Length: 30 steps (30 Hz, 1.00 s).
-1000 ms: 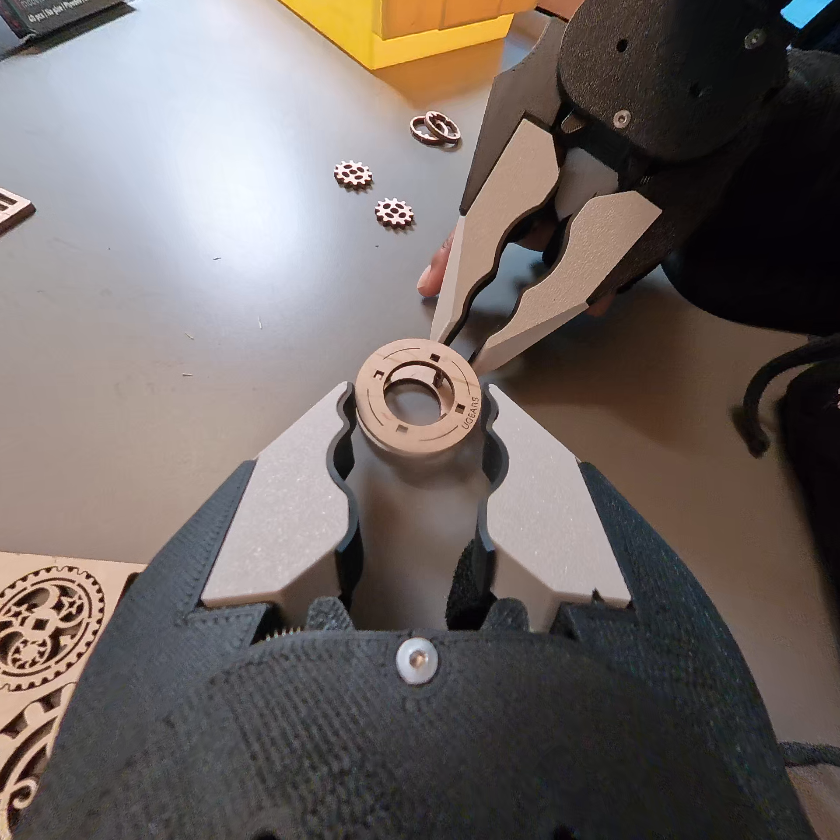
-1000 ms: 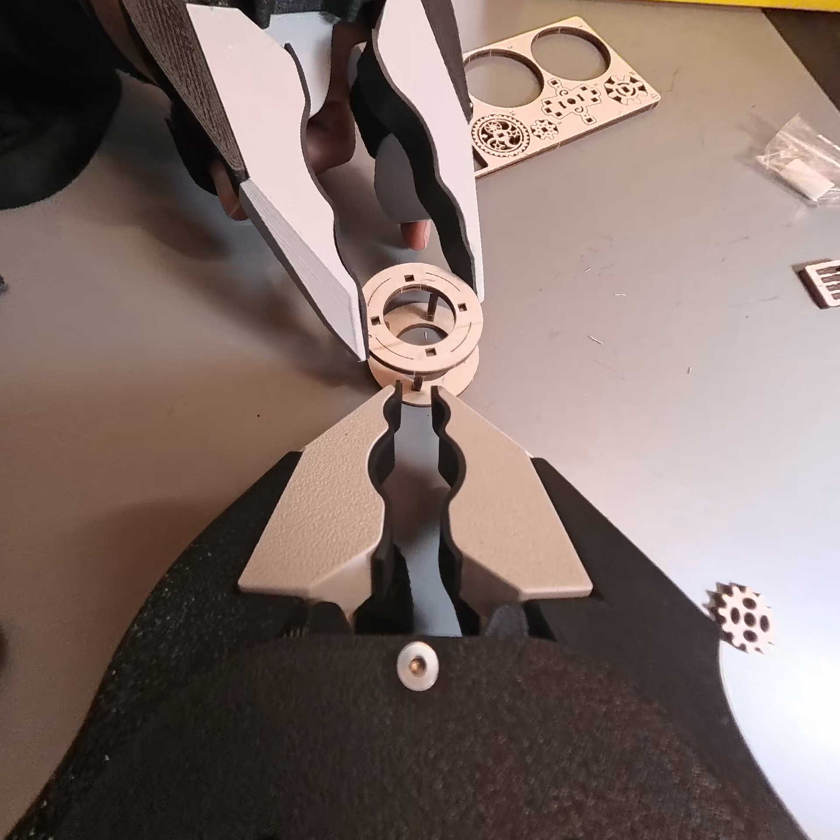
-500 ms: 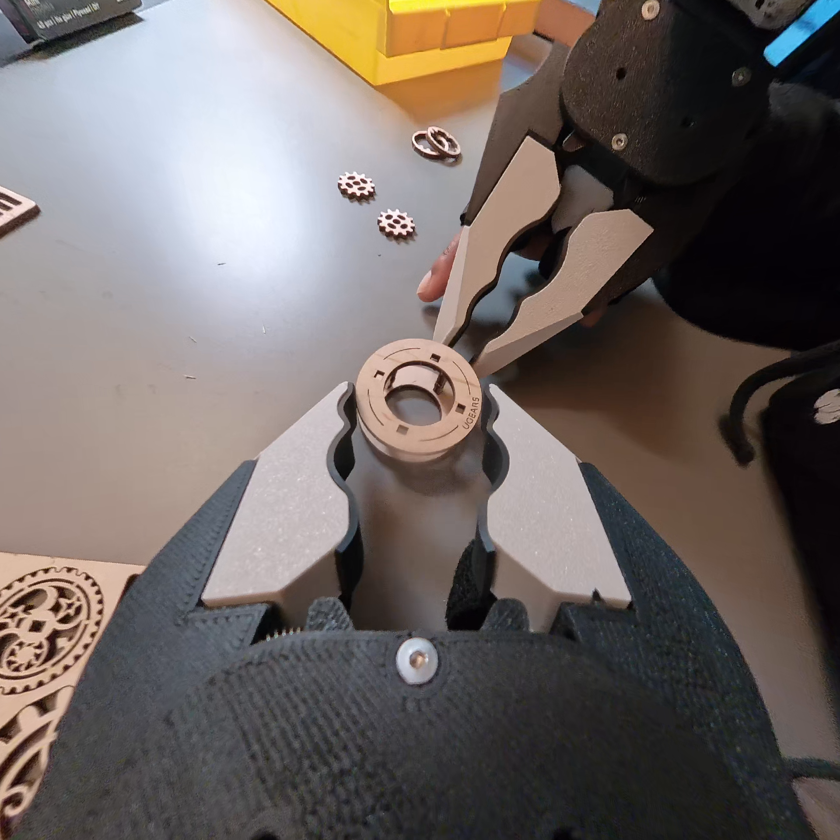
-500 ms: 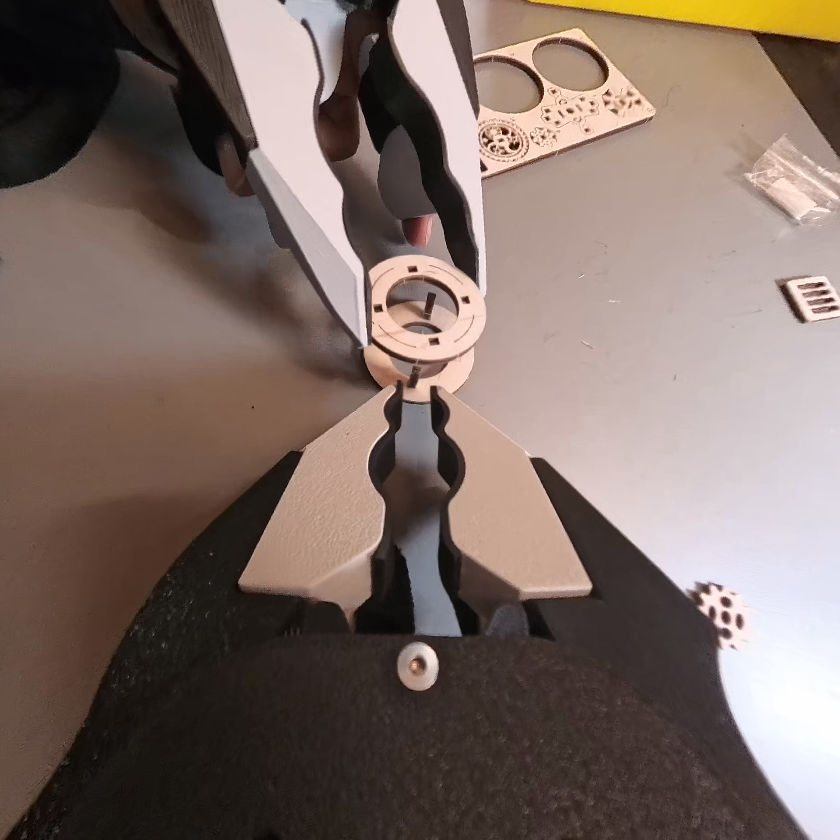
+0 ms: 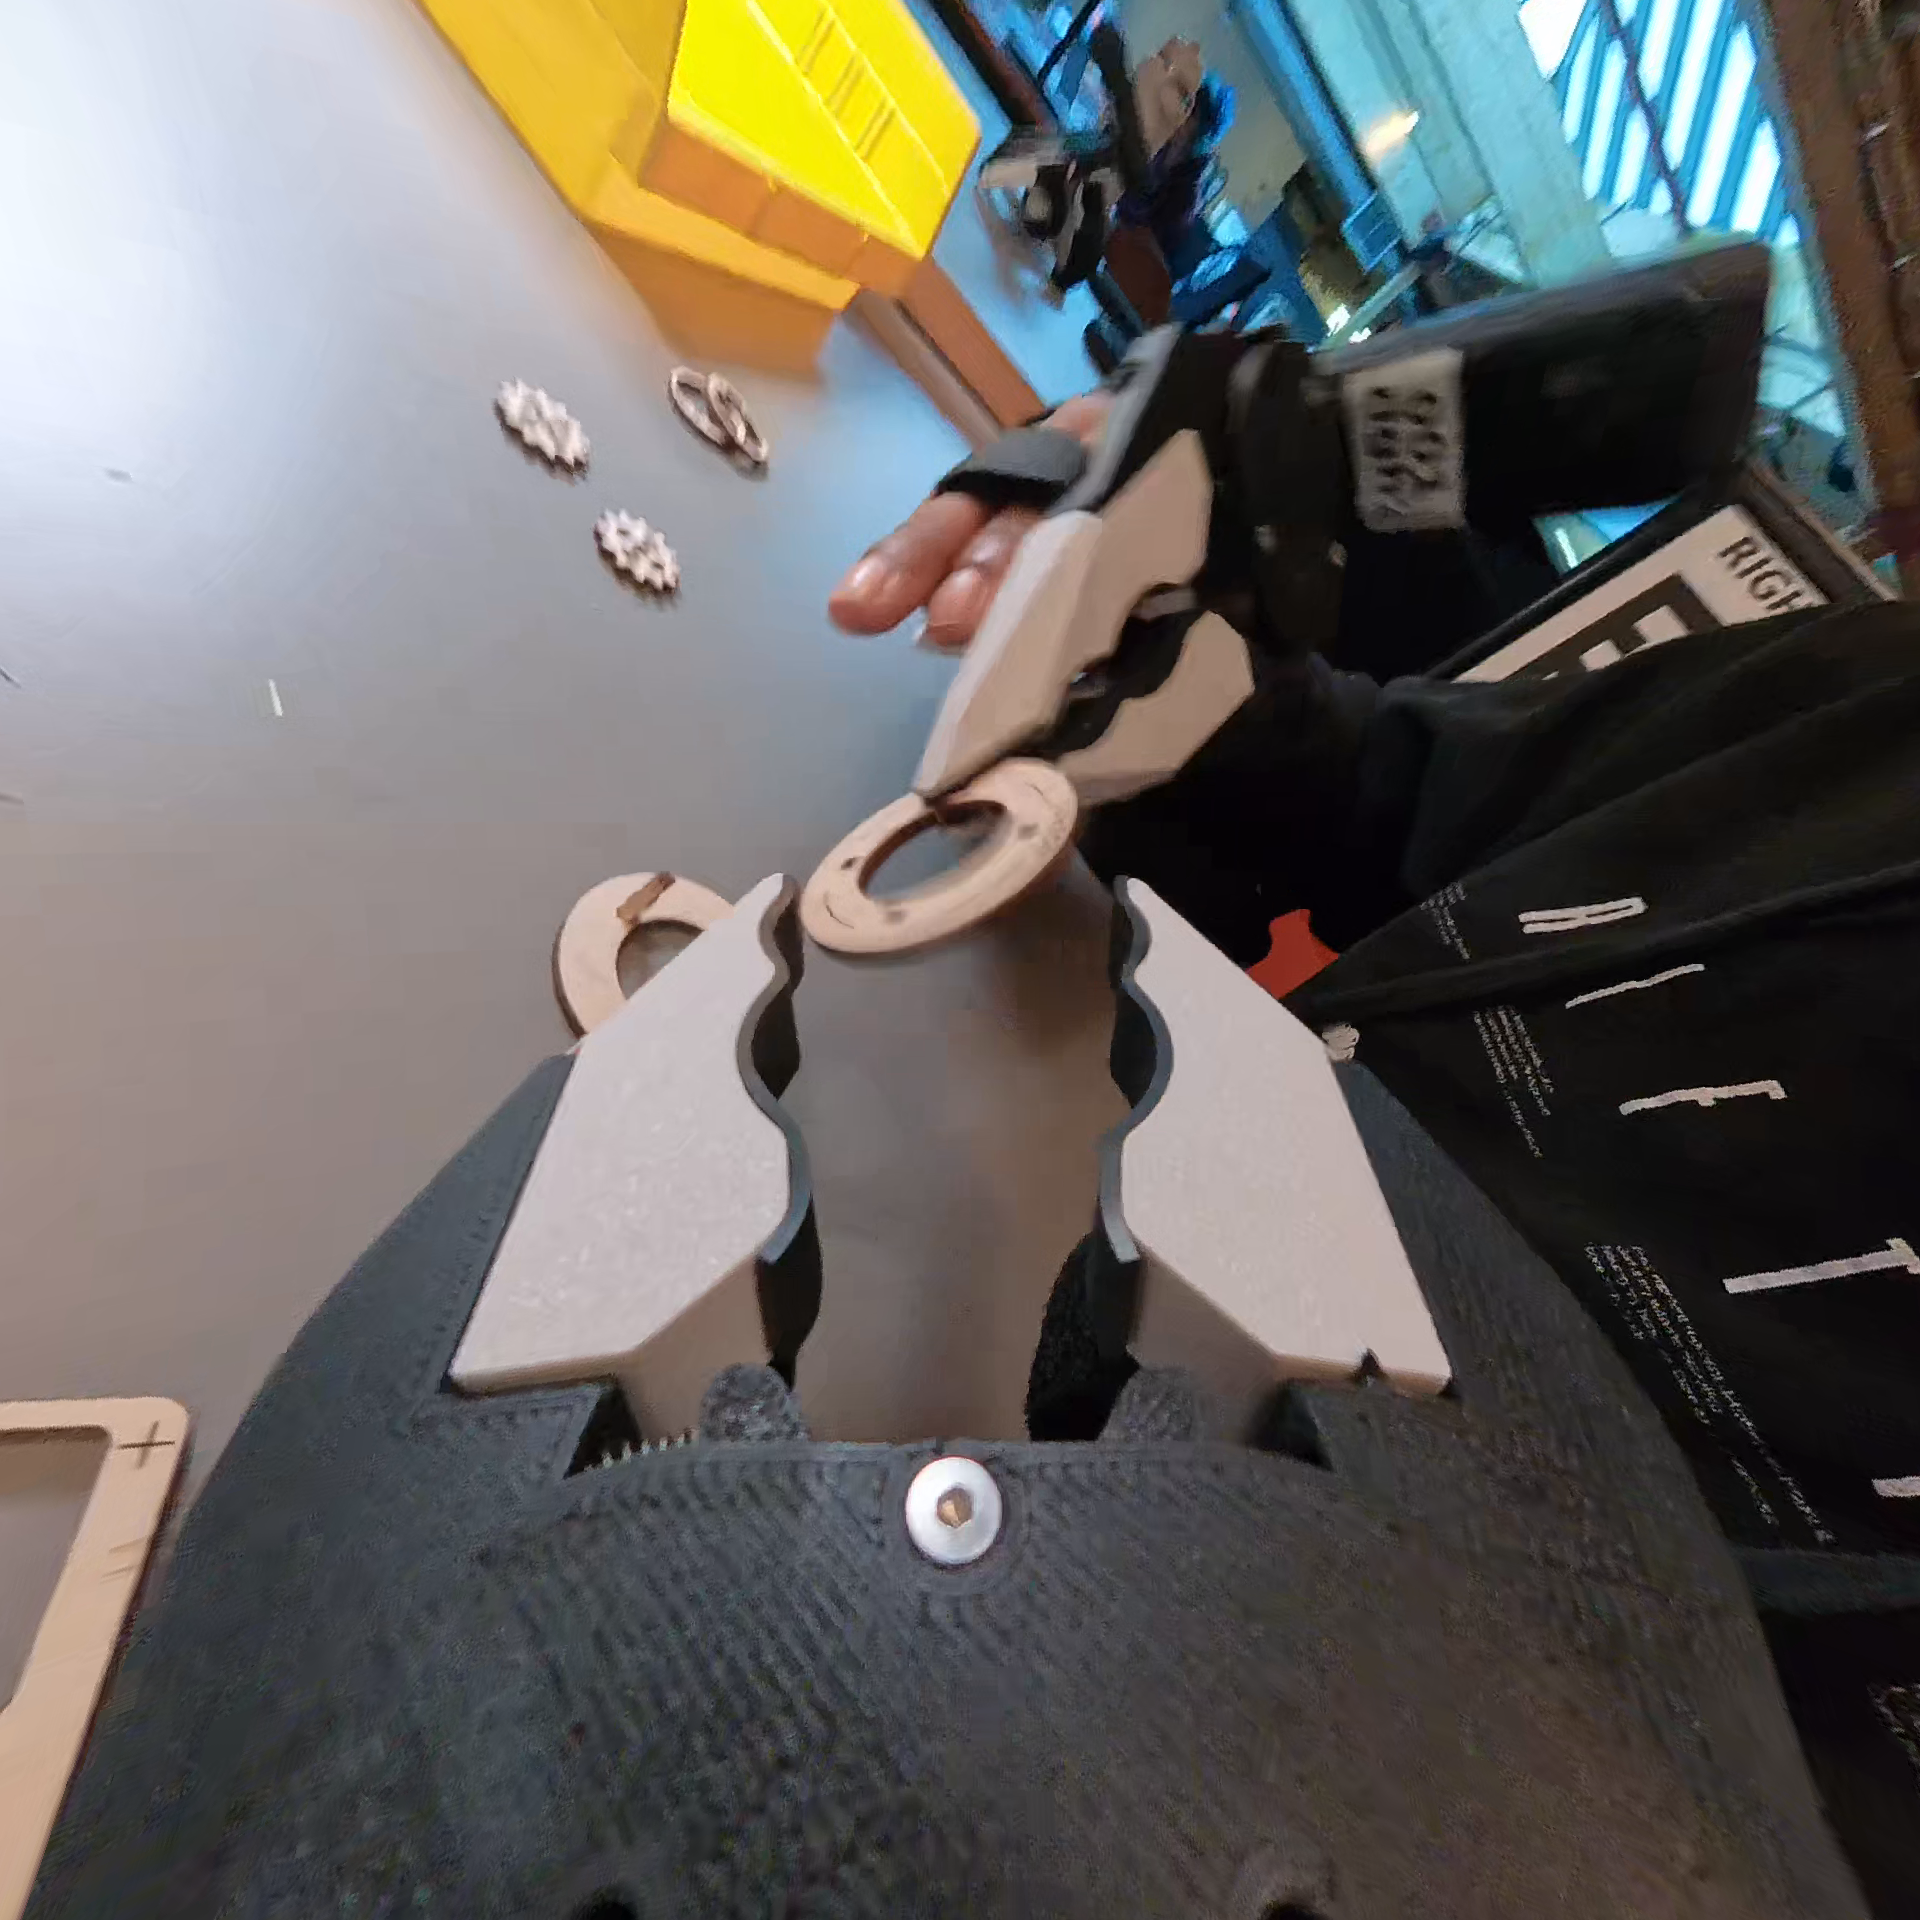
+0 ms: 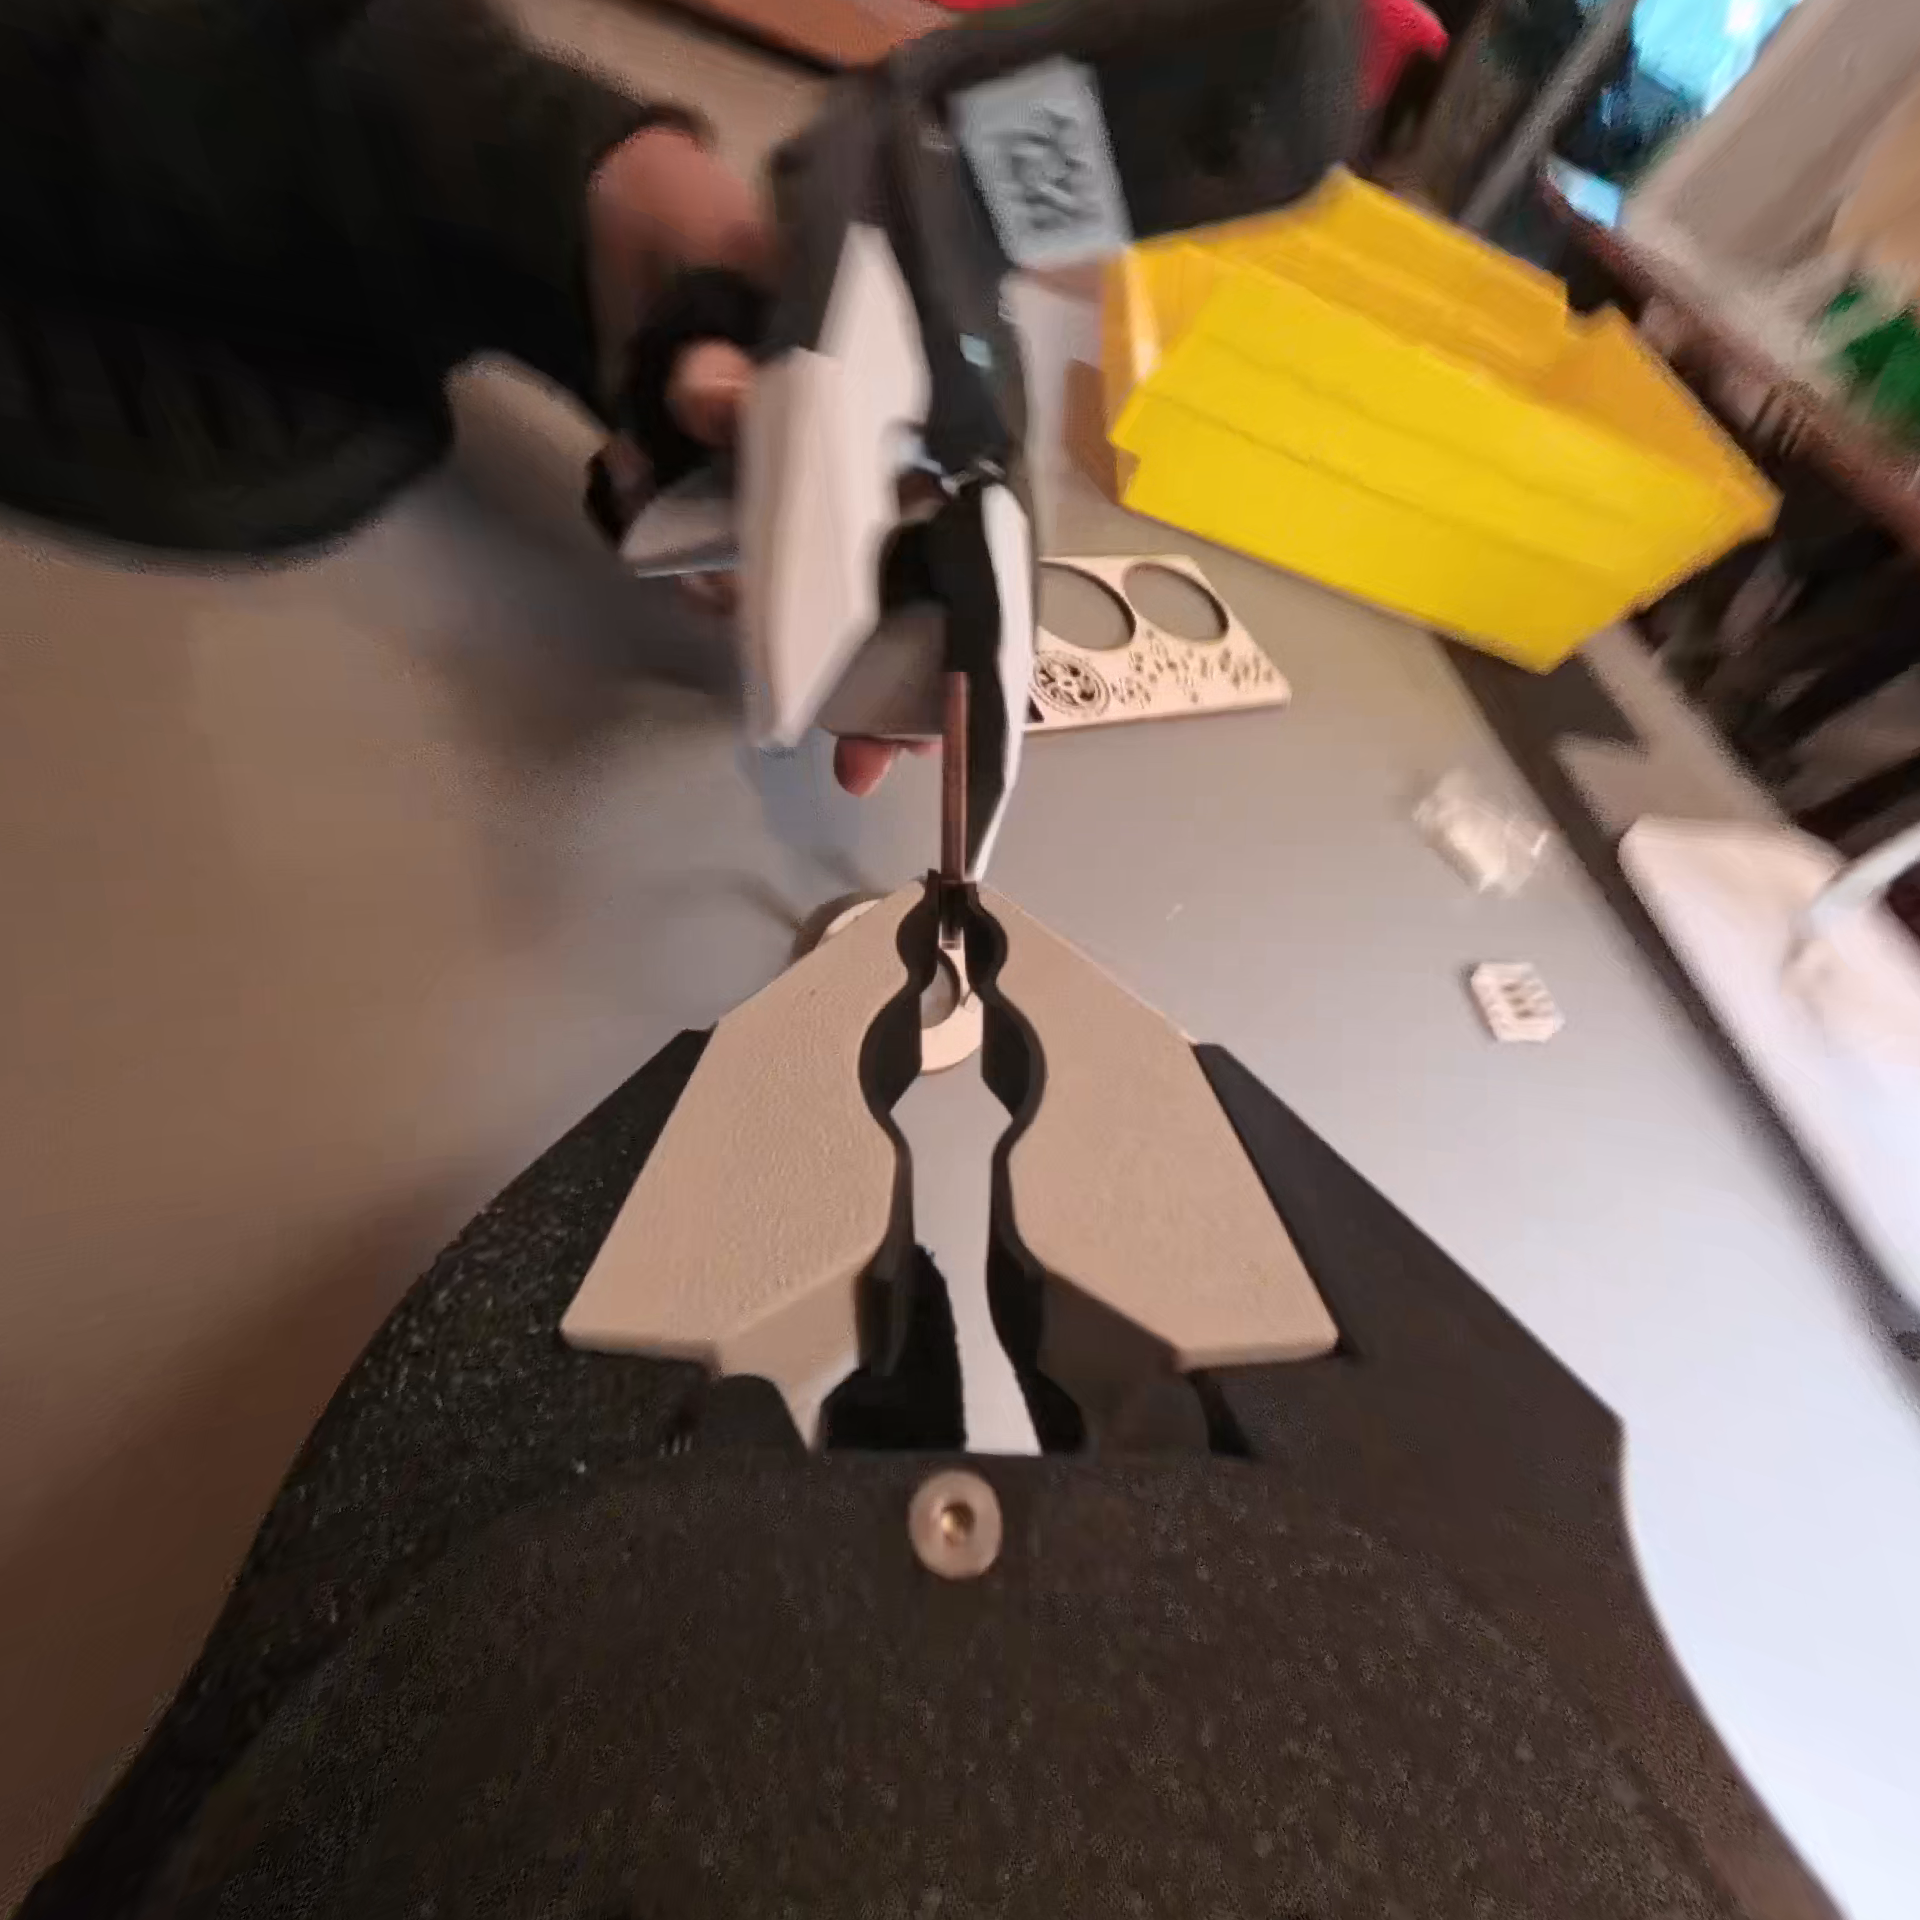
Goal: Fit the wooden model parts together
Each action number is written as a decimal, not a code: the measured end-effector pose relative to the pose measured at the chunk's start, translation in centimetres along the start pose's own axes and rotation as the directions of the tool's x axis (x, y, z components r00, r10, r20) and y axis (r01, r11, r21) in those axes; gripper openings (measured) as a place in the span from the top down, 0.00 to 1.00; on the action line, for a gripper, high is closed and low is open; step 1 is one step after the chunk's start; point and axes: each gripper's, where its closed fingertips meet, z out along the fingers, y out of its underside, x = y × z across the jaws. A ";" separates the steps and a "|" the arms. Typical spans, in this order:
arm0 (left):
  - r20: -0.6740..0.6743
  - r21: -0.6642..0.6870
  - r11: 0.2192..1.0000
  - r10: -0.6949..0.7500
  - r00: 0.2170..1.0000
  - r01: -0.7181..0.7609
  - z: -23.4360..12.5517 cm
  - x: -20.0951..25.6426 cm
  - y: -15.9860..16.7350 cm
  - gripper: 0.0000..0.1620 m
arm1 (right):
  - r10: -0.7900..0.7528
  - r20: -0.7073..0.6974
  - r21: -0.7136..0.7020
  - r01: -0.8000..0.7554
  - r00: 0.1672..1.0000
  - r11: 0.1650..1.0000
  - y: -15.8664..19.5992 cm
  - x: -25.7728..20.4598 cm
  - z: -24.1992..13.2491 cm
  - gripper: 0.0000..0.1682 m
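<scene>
Our right gripper (image 5: 997, 800) pinches the wooden ring (image 5: 940, 873) by its rim, lifted above the table, while our left gripper (image 5: 951, 914) is spread, empty, beside the base disc (image 5: 597, 956); next, lower and align it.

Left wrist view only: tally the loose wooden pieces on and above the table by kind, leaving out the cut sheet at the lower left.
Small gears: 2
Small rings: 2
Large ring discs: 2
Total: 6
</scene>
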 end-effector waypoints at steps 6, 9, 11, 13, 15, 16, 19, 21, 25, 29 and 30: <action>0.204 0.094 0.939 0.308 0.929 -0.331 -2.7 -0.3 -2.6 0.59 | 0.791 0.356 0.046 -0.855 0.497 0.517 -1.4 2.0 -1.7 1.00; 0.317 0.048 0.851 0.484 0.816 -0.523 -2.4 -0.1 -2.9 0.59 | 0.828 0.506 -0.021 -0.956 0.243 0.294 -2.0 1.3 -1.7 1.00; 0.360 0.008 0.766 0.597 0.717 -0.643 -2.0 0.5 -3.0 0.58 | 0.820 0.551 -0.064 -0.972 0.153 0.225 -2.1 0.6 -1.4 1.00; 0.389 -0.055 0.669 0.698 0.601 -0.742 -1.6 0.9 -2.8 0.57 | 0.812 0.573 -0.100 -0.975 0.106 0.197 -2.1 0.0 -1.3 1.00; 0.394 -0.104 0.596 0.760 0.517 -0.796 -1.2 1.2 -2.5 0.55 | 0.801 0.594 -0.133 -0.974 0.071 0.185 -2.2 -0.4 -1.3 1.00; 0.394 -0.123 0.576 0.776 0.493 -0.808 -1.1 1.1 -2.4 0.55 | 0.802 0.595 -0.147 -0.972 0.062 0.185 -2.2 -0.6 -1.2 1.00; 0.388 -0.142 0.552 0.795 0.467 -0.822 -0.8 1.0 -2.2 0.59 | 0.798 0.601 -0.176 -0.967 0.042 0.184 -2.2 -1.0 -1.0 1.00; 0.375 -0.157 0.542 0.806 0.458 -0.826 -0.7 0.9 -1.9 0.66 | 0.800 0.598 -0.182 -0.965 0.043 0.188 -2.1 -1.2 -0.9 1.00; 0.374 -0.145 0.564 0.792 0.483 -0.813 -0.6 0.6 -1.7 0.67 | 0.808 0.580 -0.147 -0.962 0.105 0.230 -1.8 -1.0 -0.9 0.99; 0.385 -0.111 0.642 0.732 0.562 -0.759 -0.5 -0.4 -1.7 0.67 | 0.780 0.548 -0.045 -0.921 0.301 0.387 -1.9 -0.2 -1.4 0.82; 0.385 -0.094 0.665 0.711 0.589 -0.741 -0.6 -0.6 -1.7 0.67 | 0.760 0.523 -0.012 -0.889 0.385 0.458 -1.7 -0.1 -1.6 0.79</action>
